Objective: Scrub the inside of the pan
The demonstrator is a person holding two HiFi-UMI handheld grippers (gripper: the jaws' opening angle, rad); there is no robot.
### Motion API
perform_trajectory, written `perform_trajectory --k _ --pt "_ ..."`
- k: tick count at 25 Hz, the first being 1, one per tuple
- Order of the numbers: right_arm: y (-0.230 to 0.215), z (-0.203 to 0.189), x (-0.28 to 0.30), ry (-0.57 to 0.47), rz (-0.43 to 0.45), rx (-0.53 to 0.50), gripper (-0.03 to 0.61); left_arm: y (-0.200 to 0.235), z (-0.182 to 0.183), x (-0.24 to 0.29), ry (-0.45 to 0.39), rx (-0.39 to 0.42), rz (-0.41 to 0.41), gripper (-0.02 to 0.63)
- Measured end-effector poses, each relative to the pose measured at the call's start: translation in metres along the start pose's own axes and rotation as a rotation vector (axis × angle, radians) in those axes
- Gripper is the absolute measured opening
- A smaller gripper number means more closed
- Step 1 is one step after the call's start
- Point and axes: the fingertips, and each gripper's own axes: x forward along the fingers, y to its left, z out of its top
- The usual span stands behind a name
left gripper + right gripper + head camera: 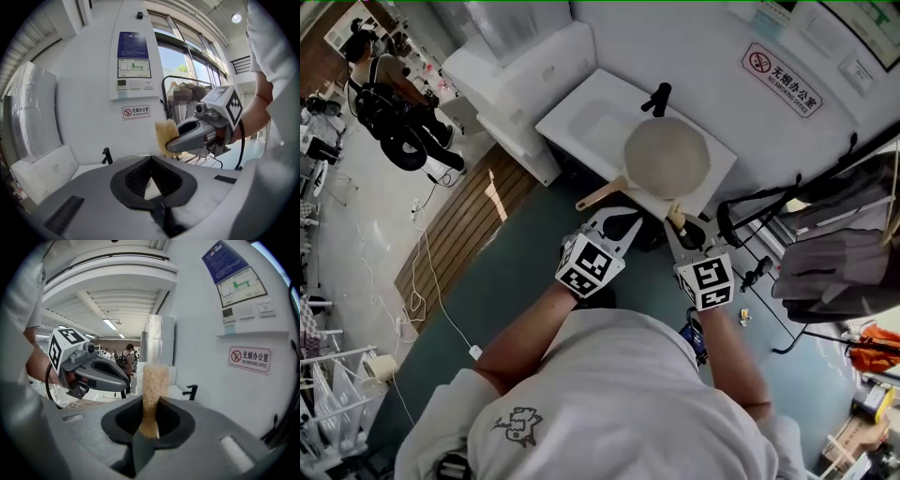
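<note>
The pan (666,156) lies on the white tabletop (581,112), its round pale inside facing up. Its light wooden handle (600,197) points out over the front edge towards the person. A black tap (656,98) stands just behind the pan's rim.

The sponge (154,385), yellowish and coarse, is clamped upright between the jaws of the right gripper (678,223). Most of the sponge sticks out past the tips. This gripper is at the pan's near rim, and the head view does not settle whether the sponge touches the pan.

The left gripper (623,217) is beside it, just below the handle. Its jaws are pressed together with nothing between them, and its own view looks over the tabletop at the wall. Each gripper shows in the other's view, the two side by side and close.

On the white wall above hangs a red no-smoking sign (781,80). A rack with grey clothes (834,258) is to the right. Wooden decking (459,230) lies on the floor to the left, and a white cable (422,281) trails across it.
</note>
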Motion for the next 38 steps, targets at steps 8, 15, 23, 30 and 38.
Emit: perform_trajectory --k 8,15,23,30,38 --pt "0.025 -0.042 -0.094 -0.037 0.051 0.052 0.057 -0.104 0.009 -0.028 -0.015 -0.043 0.020 0.002" --pt "0.048 -0.054 -0.141 -0.053 0.063 0.102 0.057 -0.138 0.015 -0.053 -0.018 -0.077 0.021 0.002" --pt "0.063 -0.059 -0.169 -0.060 0.015 0.127 0.057 -0.155 0.019 -0.065 -0.042 -0.064 -0.046 0.003" --pt "0.104 -0.051 -0.160 -0.054 -0.009 0.130 0.054 -0.149 0.008 -0.103 -0.067 -0.065 -0.093 0.002" --pt "0.171 -0.031 -0.132 -0.051 -0.010 0.127 0.054 -0.129 -0.022 -0.159 -0.077 -0.072 -0.135 0.002"
